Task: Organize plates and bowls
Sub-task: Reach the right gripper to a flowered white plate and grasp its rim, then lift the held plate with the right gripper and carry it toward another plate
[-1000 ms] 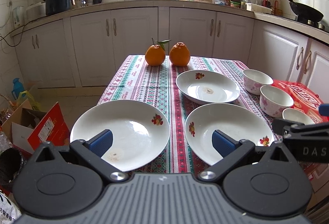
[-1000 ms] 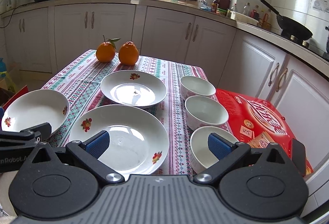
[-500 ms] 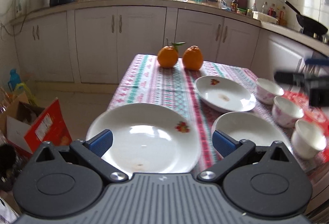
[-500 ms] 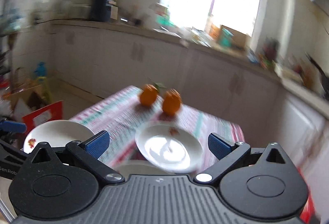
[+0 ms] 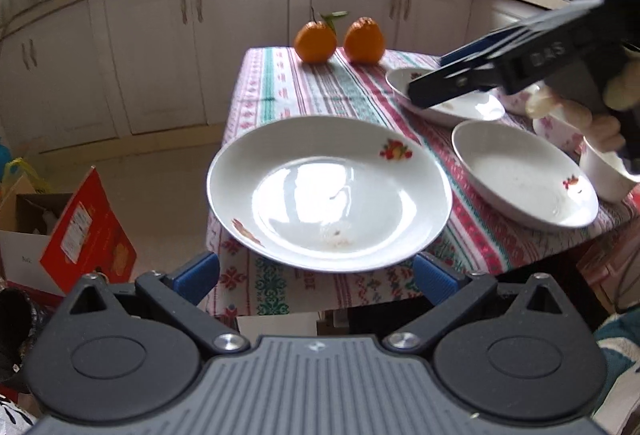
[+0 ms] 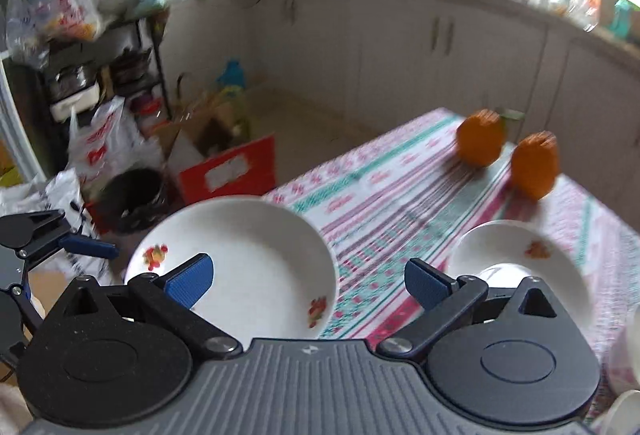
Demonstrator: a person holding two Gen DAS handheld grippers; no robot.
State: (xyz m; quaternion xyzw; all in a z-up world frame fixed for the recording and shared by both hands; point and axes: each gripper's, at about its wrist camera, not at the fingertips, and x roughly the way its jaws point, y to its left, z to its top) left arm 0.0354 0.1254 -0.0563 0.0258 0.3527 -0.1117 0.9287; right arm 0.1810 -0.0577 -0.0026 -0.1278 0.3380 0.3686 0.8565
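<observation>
A large white plate (image 5: 330, 195) with a fruit print lies at the table's near left corner, overhanging the edge; it also shows in the right wrist view (image 6: 240, 271). My left gripper (image 5: 314, 275) is open, level with the plate's near rim, one finger on each side. A second large plate (image 5: 524, 175) lies to its right, a smaller plate (image 5: 460, 107) behind. White bowls (image 5: 608, 175) stand along the right side. My right gripper (image 6: 308, 281) is open and empty, above the table, pointing left across the plates; it shows in the left wrist view (image 5: 460, 75).
Two oranges (image 5: 340, 39) sit at the far end of the striped tablecloth (image 5: 320, 91). A red cardboard box (image 5: 80, 231) and bags stand on the floor left of the table. Cabinets (image 5: 240, 35) line the far wall.
My left gripper has moved left and down to the near left plate's rim. My right gripper has lifted and swung left, from facing the bowls to pointing across the plates.
</observation>
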